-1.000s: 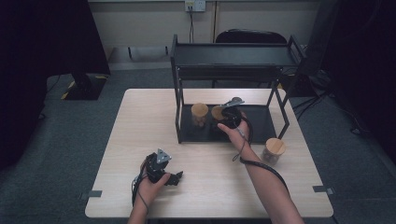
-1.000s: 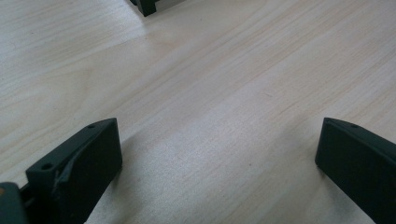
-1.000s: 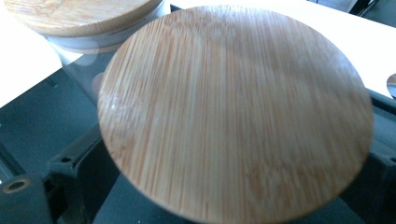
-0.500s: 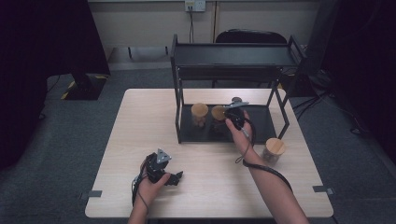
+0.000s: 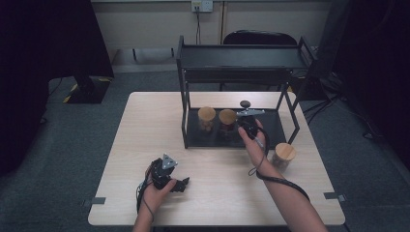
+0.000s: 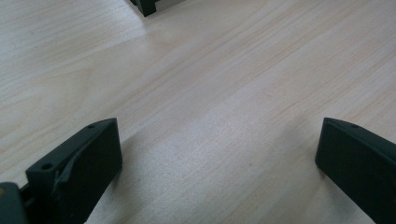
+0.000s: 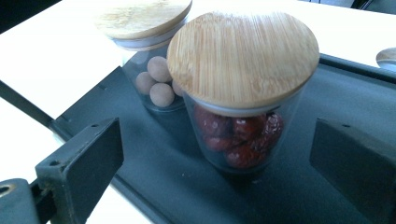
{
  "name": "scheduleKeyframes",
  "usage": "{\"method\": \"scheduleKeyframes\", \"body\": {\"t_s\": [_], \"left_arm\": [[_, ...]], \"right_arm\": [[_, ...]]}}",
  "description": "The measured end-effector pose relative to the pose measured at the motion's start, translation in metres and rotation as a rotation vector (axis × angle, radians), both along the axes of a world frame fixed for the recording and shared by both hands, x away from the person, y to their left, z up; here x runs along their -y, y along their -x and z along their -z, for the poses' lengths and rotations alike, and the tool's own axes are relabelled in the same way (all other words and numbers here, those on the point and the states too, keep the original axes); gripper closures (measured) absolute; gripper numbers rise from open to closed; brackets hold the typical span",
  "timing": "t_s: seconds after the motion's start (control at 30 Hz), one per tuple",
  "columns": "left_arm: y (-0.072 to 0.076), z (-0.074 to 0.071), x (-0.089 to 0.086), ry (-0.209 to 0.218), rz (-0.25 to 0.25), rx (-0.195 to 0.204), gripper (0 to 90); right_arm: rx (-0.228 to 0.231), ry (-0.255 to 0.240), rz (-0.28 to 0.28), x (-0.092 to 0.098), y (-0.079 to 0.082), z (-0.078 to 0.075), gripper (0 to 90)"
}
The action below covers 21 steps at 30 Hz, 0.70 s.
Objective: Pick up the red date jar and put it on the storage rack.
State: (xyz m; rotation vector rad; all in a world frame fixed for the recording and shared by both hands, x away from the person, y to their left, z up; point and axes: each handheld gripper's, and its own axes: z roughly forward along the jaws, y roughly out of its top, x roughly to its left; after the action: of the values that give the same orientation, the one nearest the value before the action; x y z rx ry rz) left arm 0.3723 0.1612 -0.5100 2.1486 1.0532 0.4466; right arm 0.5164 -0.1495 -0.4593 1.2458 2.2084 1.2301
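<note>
The right tongs [image 7: 217, 154] have just opened, wide of the red-fruit jar [image 7: 240, 93] on the rack's lower shelf [image 7: 154, 163]; the left tongs [image 6: 217, 158] rest open on the desk [image 6: 210, 84].

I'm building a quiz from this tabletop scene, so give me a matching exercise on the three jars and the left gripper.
1. Jar of red fruit
2. Jar of pale balls
3. Third jar
4. Left gripper

a. On the bare table, right of the rack
b. Open, over bare wood
c. On the rack's tray, ahead of the right gripper
d. On the tray, beside the red one

1-c, 2-d, 3-a, 4-b
</note>
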Motion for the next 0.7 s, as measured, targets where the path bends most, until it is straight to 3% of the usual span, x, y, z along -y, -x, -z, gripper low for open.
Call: {"method": "scheduleKeyframes", "body": {"t_s": [0.7], "left_arm": [[0.0, 0.0, 0.0, 0.0, 0.0, 0.0, 0.1]], "right_arm": [[-0.012, 0.014, -0.066, 0.01, 0.034, -0.005, 2.4]]}}
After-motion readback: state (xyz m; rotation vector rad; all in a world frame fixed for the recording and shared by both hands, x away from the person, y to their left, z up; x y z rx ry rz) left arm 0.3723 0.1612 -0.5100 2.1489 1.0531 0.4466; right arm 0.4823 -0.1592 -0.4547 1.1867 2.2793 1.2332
